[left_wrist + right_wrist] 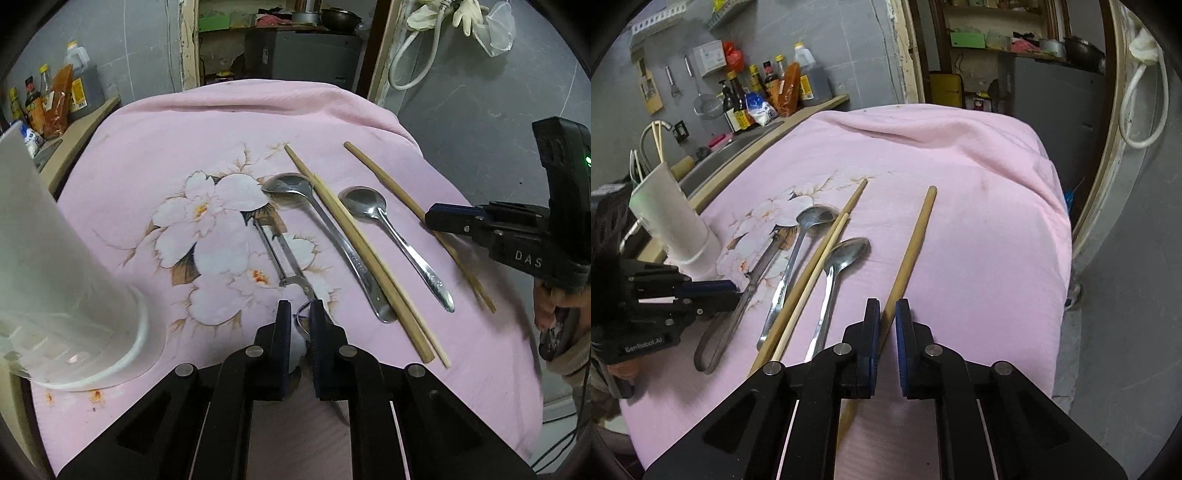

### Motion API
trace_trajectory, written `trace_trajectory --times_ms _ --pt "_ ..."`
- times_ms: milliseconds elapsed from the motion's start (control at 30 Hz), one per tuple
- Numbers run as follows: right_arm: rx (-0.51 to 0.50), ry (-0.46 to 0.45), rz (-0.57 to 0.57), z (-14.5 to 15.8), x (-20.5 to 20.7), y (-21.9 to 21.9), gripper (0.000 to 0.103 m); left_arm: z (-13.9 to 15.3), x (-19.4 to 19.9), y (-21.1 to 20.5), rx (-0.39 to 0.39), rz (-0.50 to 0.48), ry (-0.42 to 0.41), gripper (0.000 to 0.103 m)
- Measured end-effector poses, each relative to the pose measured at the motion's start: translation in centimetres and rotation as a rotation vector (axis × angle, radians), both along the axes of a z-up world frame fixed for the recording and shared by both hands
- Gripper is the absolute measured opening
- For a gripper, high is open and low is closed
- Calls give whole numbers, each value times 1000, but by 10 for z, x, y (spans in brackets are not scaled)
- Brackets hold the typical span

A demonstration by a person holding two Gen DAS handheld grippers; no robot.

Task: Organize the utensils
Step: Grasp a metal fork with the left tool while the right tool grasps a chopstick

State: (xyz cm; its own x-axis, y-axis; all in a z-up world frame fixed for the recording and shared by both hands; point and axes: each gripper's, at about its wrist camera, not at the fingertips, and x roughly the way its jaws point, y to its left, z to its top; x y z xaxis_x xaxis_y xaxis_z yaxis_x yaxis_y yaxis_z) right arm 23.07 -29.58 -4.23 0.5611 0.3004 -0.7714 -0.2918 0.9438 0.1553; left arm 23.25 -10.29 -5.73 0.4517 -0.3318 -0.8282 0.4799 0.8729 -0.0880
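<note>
- My left gripper [297,312] has its jaws pinched on the wire loop handle of a thin metal peeler [282,254], which lies flat on the flowered part of the cloth, its blade pointing away from me.
- My right gripper [887,314] has its jaws closed on the near part of a lone round wooden chopstick [912,243], matte tan, lying at the right end of the row, apart from the rest.
- Between the two lie a long steel spoon [325,236] with a shiny oval bowl, a pair of pale wooden chopsticks [365,254] just beside it and touching its handle, and a shorter polished spoon [391,236] with a stamped pattern near its handle end.
- A white plastic utensil holder [55,258] stands at the left, round, smooth-walled, with slots in its base; in the right wrist view thin sticks poke out of its top.
- Everything rests on a soft pink cloth [184,129] printed with white blossoms and brown leaves, rumpled at the far edge, draped over the counter.
- The right gripper's black body reads "DAS"; the left one's reads "GenRobot.AI".
- Sauce bottles [750,96] with yellow caps and labels too small to read line the grey tiled wall.
</note>
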Motion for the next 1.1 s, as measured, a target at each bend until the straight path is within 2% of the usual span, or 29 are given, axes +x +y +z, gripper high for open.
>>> trace_trajectory --times_ms 100,333,633,733,833,900,933,1100 --pt "-5 13 4 -3 6 3 13 2 0 -2 22 3 -12 11" --pt "-21 21 -2 -6 30 9 17 3 16 -8 33 24 -10 21" --pt "-4 101 -44 -14 82 6 18 -5 55 -21 105 57 63 21" --pt "11 131 -44 -13 92 7 25 -6 61 -27 151 62 78 21" --pt "-24 141 -39 -12 96 12 26 -8 65 -34 199 58 77 21" --pt "-54 140 -58 -12 96 13 11 -8 66 -35 217 62 74 18" --pt "-71 138 -70 -12 96 12 10 -8 66 -34 221 66 70 17" --pt "4 149 -106 -10 90 2 5 -8 62 -27 165 95 65 13"
